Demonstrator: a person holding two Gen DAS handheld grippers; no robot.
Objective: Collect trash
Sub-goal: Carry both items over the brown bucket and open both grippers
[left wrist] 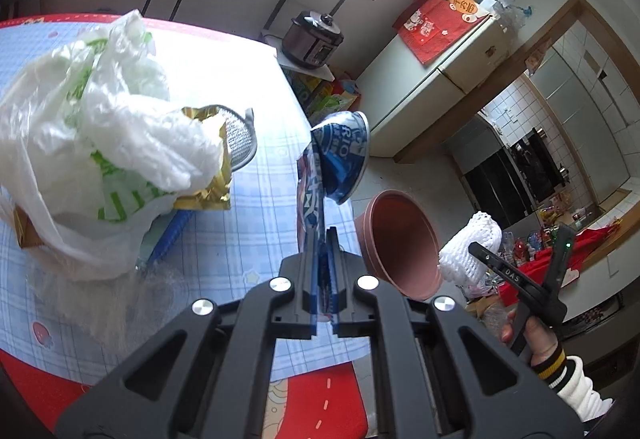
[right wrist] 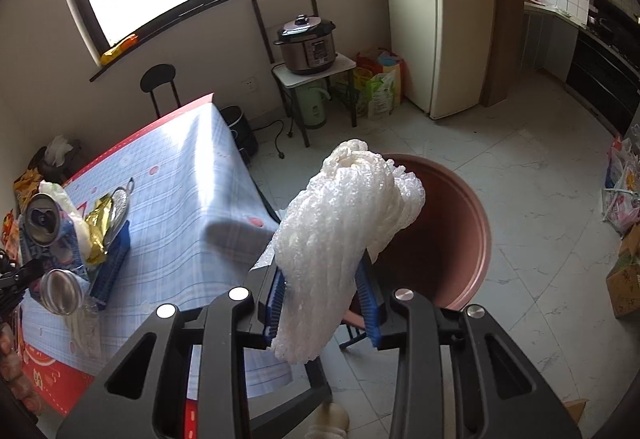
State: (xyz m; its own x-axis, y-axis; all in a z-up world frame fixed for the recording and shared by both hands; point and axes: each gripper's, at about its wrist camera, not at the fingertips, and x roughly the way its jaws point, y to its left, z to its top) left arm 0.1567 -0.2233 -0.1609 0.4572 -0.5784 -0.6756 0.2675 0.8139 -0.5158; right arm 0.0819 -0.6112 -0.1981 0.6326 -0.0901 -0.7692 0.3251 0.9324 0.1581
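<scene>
Both tongs loaded beside the checked-cloth counter [left wrist: 224,239].
Left tongs [left wrist: 323,239] clamp a crushed blue aluminium can [left wrist: 338,159] above the counter edge; right tongs [right wrist: 324,279] grip a white foam mesh sleeve [right wrist: 344,223] over a round brown plastic bin [right wrist: 448,231] on the floor.

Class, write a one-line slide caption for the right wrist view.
Right gripper holds white foam netting above the brown bin beside the table.

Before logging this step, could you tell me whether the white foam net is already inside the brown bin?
No, the right gripper holds the foam net above the brown bin.
</scene>
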